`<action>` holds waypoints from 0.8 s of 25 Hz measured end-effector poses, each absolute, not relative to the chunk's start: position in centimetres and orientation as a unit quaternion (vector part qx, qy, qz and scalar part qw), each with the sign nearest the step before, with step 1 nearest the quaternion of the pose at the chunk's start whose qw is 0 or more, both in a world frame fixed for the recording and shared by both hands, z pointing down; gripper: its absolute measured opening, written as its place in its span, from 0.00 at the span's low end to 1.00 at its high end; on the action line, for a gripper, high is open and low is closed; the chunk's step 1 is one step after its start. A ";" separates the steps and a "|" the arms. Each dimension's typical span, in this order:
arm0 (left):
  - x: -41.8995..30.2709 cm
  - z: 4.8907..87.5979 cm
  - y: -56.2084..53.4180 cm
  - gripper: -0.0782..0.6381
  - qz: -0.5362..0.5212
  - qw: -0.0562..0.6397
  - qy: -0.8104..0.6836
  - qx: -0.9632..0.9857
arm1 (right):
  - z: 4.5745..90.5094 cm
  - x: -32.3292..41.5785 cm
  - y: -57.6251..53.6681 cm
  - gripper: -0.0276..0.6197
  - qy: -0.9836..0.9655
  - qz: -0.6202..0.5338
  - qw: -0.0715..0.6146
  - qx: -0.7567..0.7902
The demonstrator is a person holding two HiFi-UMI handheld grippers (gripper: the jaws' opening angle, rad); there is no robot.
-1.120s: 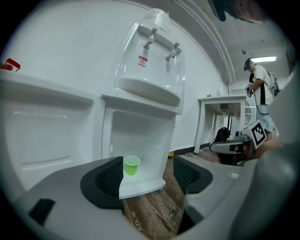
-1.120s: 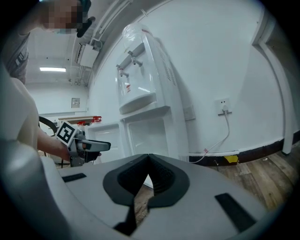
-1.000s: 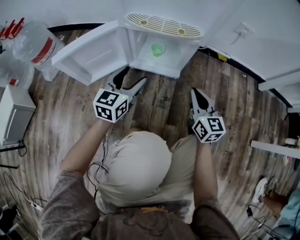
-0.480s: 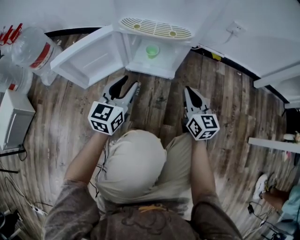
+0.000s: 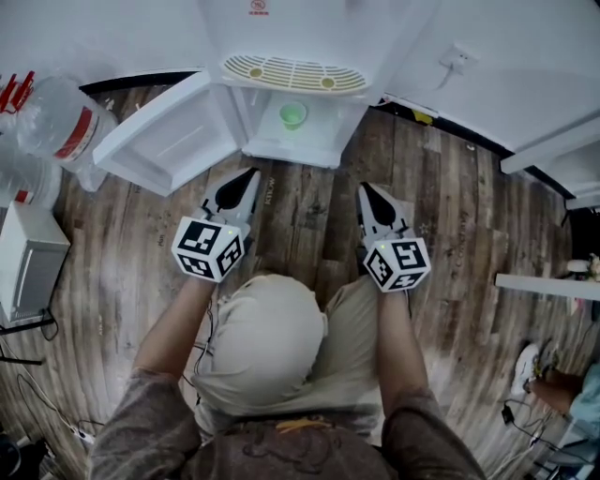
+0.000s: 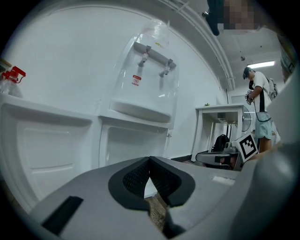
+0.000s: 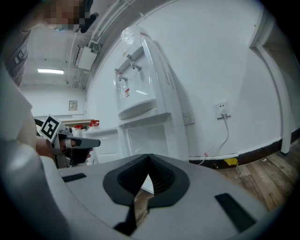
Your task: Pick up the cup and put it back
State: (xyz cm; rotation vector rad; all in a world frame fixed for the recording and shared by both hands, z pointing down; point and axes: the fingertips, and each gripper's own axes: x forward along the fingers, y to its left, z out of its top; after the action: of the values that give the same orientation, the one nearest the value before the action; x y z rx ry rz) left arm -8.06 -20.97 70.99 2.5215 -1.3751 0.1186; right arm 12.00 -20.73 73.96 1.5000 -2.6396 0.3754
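Observation:
A small green cup (image 5: 292, 113) stands upright inside the open lower compartment of the white water dispenser (image 5: 281, 28). My left gripper (image 5: 247, 176) is over the wooden floor, a little in front of the compartment. Its jaws have just been closing and are now shut with nothing between them. In the left gripper view the left gripper (image 6: 150, 161) shows its pads touching, and the cup is not visible there. My right gripper (image 5: 367, 191) hovers to the right, also shut and empty. The right gripper (image 7: 149, 158) in its own view points at the dispenser.
The compartment door (image 5: 159, 141) swings open to the left. Above the compartment is the drip tray (image 5: 295, 73). Large water bottles (image 5: 70, 108) and a white box (image 5: 23, 262) sit at the left. A wall socket (image 5: 459, 58) is at the right, and a person (image 6: 260, 117) stands by a table (image 6: 220, 112).
The left gripper's jaws have gone from wide open to shut on nothing. Both grippers sit farther back from the compartment. The cup has stayed where it was.

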 end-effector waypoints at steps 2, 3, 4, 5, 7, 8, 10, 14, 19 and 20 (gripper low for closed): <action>-7.9 71.2 -21.3 0.11 0.044 0.136 -0.472 0.870 | 73.2 11.9 -20.8 0.05 -0.862 0.118 0.041 0.492; -7.8 71.3 -21.4 0.11 0.046 0.137 -0.470 0.871 | 72.7 11.8 -20.8 0.05 -0.862 0.118 0.041 0.492; -7.7 71.2 -21.5 0.11 0.047 0.136 -0.469 0.871 | 72.0 11.8 -20.8 0.05 -0.861 0.119 0.038 0.493; -7.6 71.0 -21.7 0.11 0.048 0.135 -0.467 0.873 | 71.1 11.8 -20.8 0.05 -0.860 0.120 0.033 0.495; -7.3 69.9 -22.0 0.11 0.048 0.129 -0.462 0.876 | 69.2 11.8 -20.6 0.05 -0.858 0.117 0.026 0.500; -7.1 69.1 -22.1 0.11 0.049 0.126 -0.459 0.878 | 68.2 11.8 -20.5 0.05 -0.858 0.114 0.026 0.500; -6.8 67.0 -22.5 0.11 0.049 0.123 -0.453 0.881 | 66.3 11.7 -20.4 0.05 -0.862 0.114 0.029 0.494; -6.1 61.7 -23.1 0.11 0.053 0.133 -0.445 0.884 | 61.5 11.5 -20.5 0.05 -0.867 0.128 0.037 0.480; -5.1 52.4 -22.1 0.11 0.077 0.149 -0.422 0.891 | 52.1 10.6 -19.5 0.05 -0.871 0.141 0.047 0.469; -4.7 50.0 -21.8 0.11 0.084 0.149 -0.415 0.893 | 49.7 10.7 -19.2 0.05 -0.870 0.144 0.048 0.469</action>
State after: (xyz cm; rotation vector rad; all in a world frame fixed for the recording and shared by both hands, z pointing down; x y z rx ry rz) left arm -4.69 -21.76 50.02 2.5691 -1.1944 0.2417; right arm 10.67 -19.24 49.73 1.4317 -2.6526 0.4401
